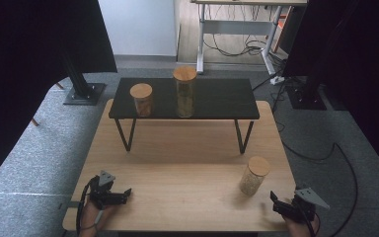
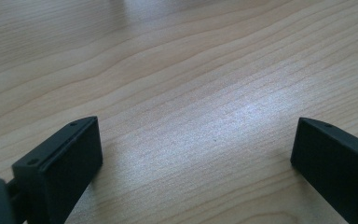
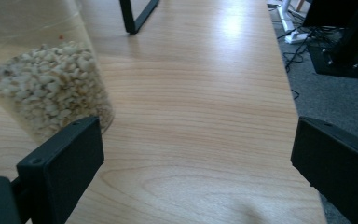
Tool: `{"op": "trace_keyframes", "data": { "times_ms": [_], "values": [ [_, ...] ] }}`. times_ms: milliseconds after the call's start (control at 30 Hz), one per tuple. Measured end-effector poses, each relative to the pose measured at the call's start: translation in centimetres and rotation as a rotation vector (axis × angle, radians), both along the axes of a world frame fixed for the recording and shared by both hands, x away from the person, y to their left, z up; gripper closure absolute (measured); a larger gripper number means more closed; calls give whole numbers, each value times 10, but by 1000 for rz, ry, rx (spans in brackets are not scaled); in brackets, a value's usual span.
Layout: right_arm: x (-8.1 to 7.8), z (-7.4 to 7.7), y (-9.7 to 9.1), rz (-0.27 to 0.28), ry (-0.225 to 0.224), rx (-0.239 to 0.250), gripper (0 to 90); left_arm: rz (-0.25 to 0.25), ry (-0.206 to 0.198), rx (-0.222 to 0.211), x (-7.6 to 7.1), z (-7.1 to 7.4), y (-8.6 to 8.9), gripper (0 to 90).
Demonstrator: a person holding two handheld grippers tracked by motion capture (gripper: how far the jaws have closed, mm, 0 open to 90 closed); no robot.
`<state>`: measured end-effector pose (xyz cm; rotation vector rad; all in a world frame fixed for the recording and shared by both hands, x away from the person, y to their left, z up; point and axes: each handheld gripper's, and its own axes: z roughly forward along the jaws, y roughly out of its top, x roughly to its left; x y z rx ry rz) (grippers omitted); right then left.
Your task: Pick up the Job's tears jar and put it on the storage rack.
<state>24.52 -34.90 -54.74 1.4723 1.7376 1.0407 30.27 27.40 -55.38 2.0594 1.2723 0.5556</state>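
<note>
Jar [image 1: 254, 176] — clear glass, pale grains inside, wooden lid, upright.

Three cork-lidded jars [image 1: 254, 176] [image 1: 141, 99] [image 1: 185, 92], one black shelf [image 1: 217, 98], one wooden table [image 1: 182, 168], two tongs [image 1: 126, 193] [image 1: 274, 201].

The high view looks forward and down over the whole bench [image 1: 177, 163]. Each tongs camera sits low, close to the wood; the right one shares the near-right corner's jar [image 3: 46, 88].
</note>
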Motion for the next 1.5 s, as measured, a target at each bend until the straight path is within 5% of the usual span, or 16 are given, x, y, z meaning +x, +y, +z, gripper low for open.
{"op": "trace_keyframes", "data": {
  "times_ms": [1500],
  "values": [
    [25,10,43,252,-12,17,57,0,0,0,0,0,0,15]
  ]
}}
